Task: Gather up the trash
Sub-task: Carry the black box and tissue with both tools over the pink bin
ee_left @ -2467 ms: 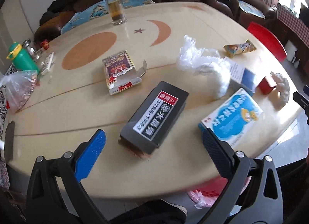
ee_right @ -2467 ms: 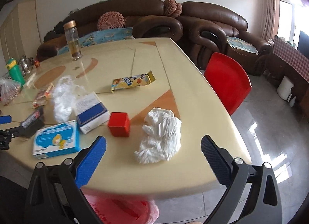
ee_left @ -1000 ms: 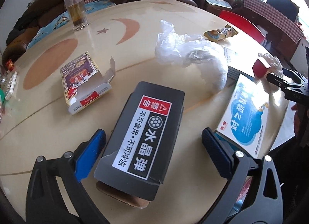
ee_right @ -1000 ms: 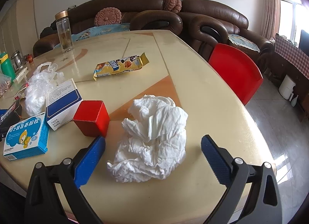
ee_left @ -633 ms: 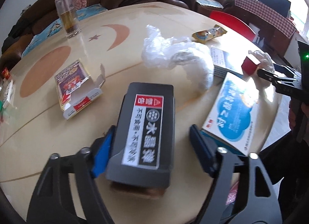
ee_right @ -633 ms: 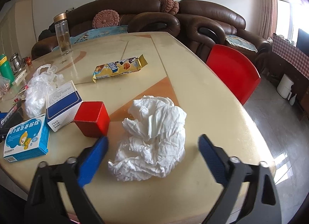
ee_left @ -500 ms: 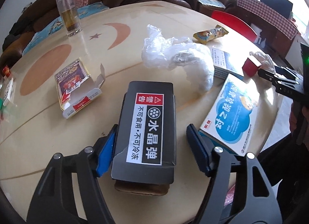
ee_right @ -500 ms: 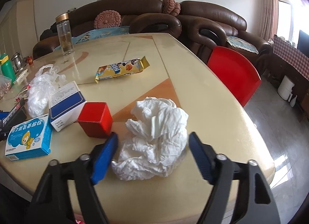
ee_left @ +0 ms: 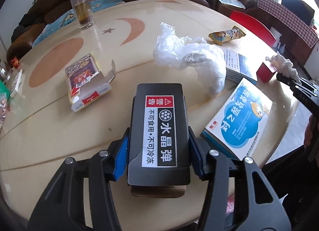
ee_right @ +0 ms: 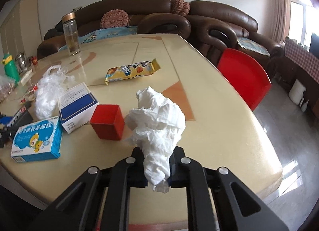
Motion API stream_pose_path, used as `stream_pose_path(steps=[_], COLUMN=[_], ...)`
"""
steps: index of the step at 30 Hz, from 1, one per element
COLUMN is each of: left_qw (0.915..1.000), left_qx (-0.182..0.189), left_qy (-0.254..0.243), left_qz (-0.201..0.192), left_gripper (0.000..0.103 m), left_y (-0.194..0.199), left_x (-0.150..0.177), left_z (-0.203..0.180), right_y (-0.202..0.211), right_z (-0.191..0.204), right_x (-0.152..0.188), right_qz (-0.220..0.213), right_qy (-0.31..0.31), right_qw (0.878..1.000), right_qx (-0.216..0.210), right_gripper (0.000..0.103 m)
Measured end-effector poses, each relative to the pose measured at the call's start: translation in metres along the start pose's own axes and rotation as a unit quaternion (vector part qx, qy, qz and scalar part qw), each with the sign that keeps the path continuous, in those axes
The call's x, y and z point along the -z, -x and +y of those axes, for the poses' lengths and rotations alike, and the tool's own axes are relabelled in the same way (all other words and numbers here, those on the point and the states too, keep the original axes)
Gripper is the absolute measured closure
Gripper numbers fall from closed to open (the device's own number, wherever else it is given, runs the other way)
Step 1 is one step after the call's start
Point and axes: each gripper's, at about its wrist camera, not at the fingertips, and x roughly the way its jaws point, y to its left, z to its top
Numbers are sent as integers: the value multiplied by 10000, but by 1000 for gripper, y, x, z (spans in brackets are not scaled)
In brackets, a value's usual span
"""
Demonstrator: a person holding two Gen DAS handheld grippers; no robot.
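Note:
A black box (ee_left: 159, 111) with a white label lies on the cream table (ee_left: 49, 131) right in front of me. My left gripper (ee_left: 158, 137) is closing on it, and its blue pads (ee_left: 121, 151) press against both long sides. In the right wrist view, my right gripper (ee_right: 158, 157) is shut on a crumpled white tissue (ee_right: 157, 117), which bulges up above the jaws near the table's front edge. The left wrist view also shows the tissue (ee_left: 283, 63) and the right gripper (ee_left: 295, 85) at the far right.
A red cube (ee_right: 107, 122), a white-and-blue box (ee_right: 76, 103), a light blue medicine box (ee_right: 36, 139), a crumpled plastic bag (ee_right: 47, 93) and a yellow snack wrapper (ee_right: 131, 72) lie nearby. An opened red carton (ee_left: 85, 77) and a glass bottle (ee_left: 80, 7) stand further off. A red chair (ee_right: 243, 75) stands beside the table.
Both grippers went from wide open to closed. The left jaws came in onto the black box, and the right jaws squeezed the tissue, which now stands bunched up taller.

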Motion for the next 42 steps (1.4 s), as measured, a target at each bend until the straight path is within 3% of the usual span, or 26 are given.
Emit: stream_pose_path(steps=[6, 15, 26, 36, 42], left_qw=[9994, 9981, 9929, 9871, 9867], left_qx=[-277, -322, -487, -418, -218], left_qy=[-153, -165, -177, -143, -105], left_qz=[-159, -502, -1068, -1538, -1607], left_gripper=[50, 50, 50, 50, 50], left_y=[15, 53, 137, 209, 224], left_x=[5, 10, 25, 57, 80], left_z=[-11, -26, -45, -71, -89], right_y=[12, 52, 122, 205, 233], right_z=[5, 16, 36, 61, 66], right_x=[-5, -9, -12, -9, 11], right_qz=[-115, -444, -795, -1213, -1200], right_qy=[80, 313, 381, 592, 636], right_qw=[9999, 9985, 9959, 9894, 9884], right_qx=[72, 110, -198, -537, -686], right_gripper=[90, 90, 90, 90, 90])
